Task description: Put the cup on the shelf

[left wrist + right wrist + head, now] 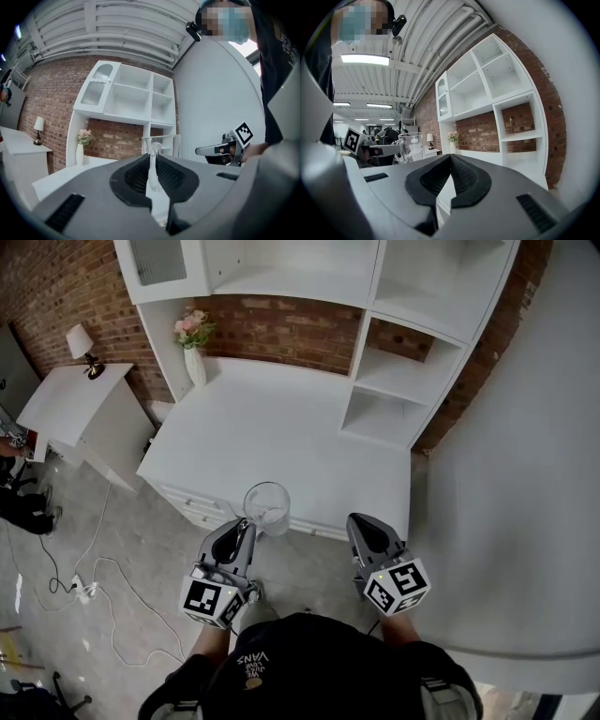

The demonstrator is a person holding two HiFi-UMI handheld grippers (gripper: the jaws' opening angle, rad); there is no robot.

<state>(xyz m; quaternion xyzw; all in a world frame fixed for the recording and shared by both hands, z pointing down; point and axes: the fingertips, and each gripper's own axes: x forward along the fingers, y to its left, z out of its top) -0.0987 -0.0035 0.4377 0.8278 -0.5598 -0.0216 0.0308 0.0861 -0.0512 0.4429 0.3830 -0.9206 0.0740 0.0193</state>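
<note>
A clear glass cup [267, 507] hangs in the air just in front of the white counter's front edge [281, 521]. My left gripper [251, 523] is shut on the cup's near wall, and in the left gripper view the glass [162, 143] stands up between the pads [152, 161]. My right gripper [359, 521] is level beside it on the right; its jaws [450, 161] are shut with nothing between them. In the right gripper view the cup [411, 146] shows off to the left. The white shelf unit [398, 381] with open compartments rises behind the counter at the right.
A white vase of pink flowers [194, 360] stands at the counter's back left. A small white side table with a lamp [82, 341] is at the left. Cables and a power strip [84, 589] lie on the floor. A white wall [525, 474] runs along the right.
</note>
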